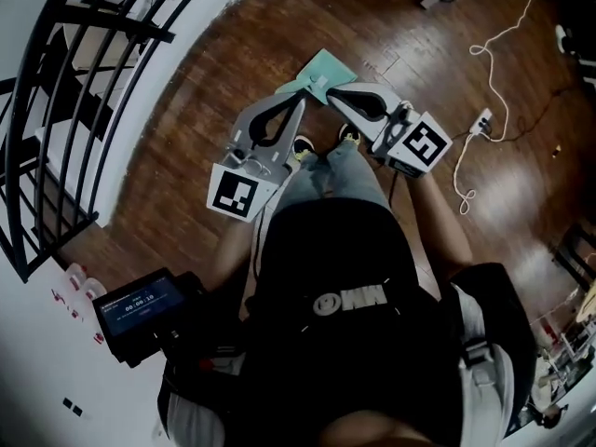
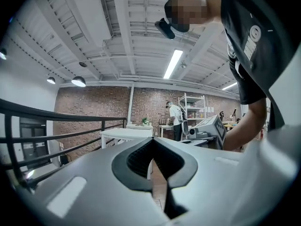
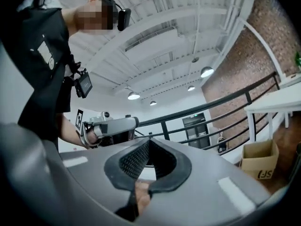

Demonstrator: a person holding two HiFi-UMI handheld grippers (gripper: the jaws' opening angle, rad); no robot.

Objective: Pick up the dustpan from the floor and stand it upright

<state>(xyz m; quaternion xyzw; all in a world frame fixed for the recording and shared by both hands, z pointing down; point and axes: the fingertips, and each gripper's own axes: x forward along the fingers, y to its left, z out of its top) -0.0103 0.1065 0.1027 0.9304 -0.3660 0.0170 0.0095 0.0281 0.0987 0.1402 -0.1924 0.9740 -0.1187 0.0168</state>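
Both grippers: left gripper (image 1: 298, 102) and right gripper (image 1: 333, 95) are held level, jaws pressed together on nothing.
Dustpan (image 1: 321, 71): teal, on the wooden floor (image 1: 233, 54) beyond both tips, untouched.
Reason: probably kept clear of it.

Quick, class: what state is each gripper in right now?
Left gripper: closed, holding nothing.
Right gripper: closed, holding nothing.

Dim and murky from the head view, over dull brown wood floor (image 1: 216, 71); strongly bent at edges. Brighter in both gripper views: lit overhead by strip light (image 2: 173, 64) and pendant lamps (image 3: 133, 96), mild glare. Black vignette in corners.
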